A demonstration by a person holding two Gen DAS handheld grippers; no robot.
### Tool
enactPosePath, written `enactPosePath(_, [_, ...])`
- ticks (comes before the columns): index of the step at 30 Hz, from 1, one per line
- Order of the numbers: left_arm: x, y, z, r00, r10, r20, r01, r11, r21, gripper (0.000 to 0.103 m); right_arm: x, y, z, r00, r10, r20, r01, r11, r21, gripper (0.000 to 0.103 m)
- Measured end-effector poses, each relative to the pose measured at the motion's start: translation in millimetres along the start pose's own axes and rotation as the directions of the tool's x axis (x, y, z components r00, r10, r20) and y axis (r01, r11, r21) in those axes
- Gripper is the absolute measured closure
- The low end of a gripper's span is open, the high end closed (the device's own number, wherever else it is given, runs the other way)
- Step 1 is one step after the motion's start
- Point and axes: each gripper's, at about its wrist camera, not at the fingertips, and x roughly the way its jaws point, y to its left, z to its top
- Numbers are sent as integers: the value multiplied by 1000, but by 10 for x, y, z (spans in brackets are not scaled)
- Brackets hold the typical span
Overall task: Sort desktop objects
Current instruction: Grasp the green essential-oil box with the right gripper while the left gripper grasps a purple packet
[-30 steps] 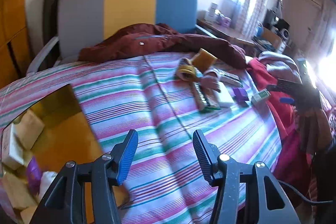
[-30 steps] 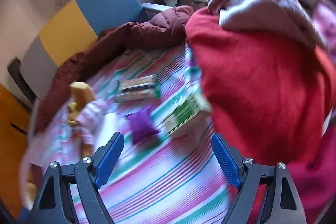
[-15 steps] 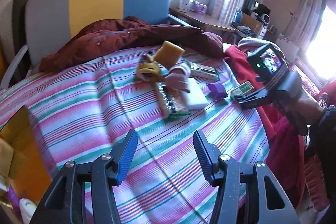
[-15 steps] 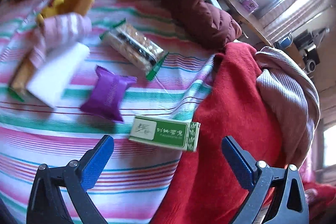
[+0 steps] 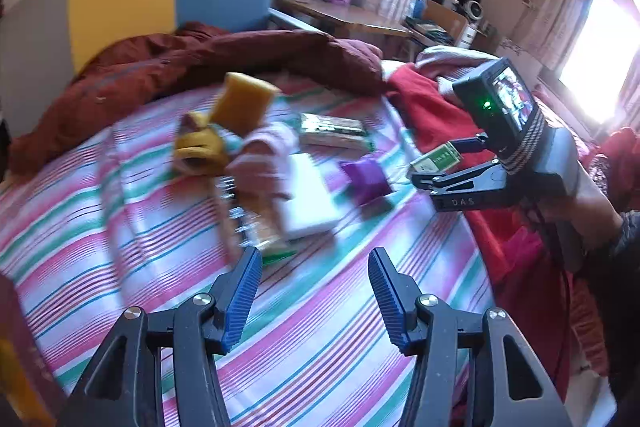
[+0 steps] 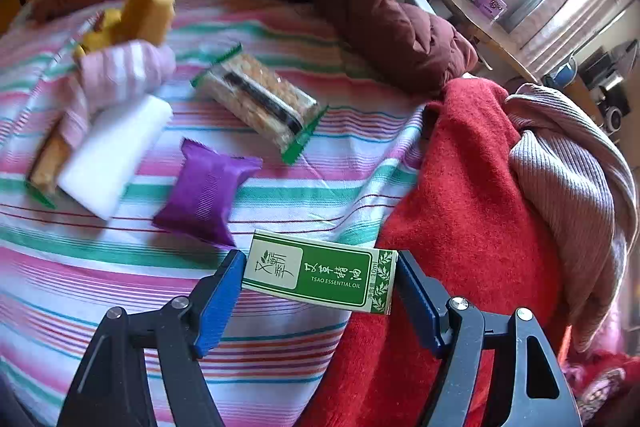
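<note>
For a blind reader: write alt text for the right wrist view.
The right gripper closes around a green essential oil box lying on a striped cloth, beside a purple packet and red blanket.

Bare striped bed sheet (image 5: 320, 327) lies open under the left tool (image 5: 314, 291). Farther on, the purple packet (image 6: 206, 193), white block (image 6: 112, 155) and snack bar (image 6: 260, 103) crowd together; red blanket (image 6: 460, 207) walls the right.

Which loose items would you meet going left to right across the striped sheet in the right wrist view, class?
White block → purple packet → clear snack bar with green ends → green essential oil box → red blanket.
</note>
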Motion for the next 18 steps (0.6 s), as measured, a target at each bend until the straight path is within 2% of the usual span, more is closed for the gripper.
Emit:
enactPosePath(4, [290, -161, 194, 997, -70, -34, 70, 998, 2, 47, -176, -103, -63, 999, -27, 43, 24, 998, 64, 28])
enactPosePath(7, [522, -290, 344, 996, -69, -54, 70, 997, 19, 47, -211, -296, -79, 996, -31, 83, 17, 987, 159, 28])
enactPosePath(11, [872, -437, 539, 995, -64, -79, 66, 998, 21, 47, -243, -535, -129, 991, 6, 134, -42, 961, 272, 28])
enactPosePath(18, [1396, -532, 699, 988, -31, -151, 28, 999, -20, 47, -318, -777, -225, 973, 56, 223, -142, 910, 391, 28])
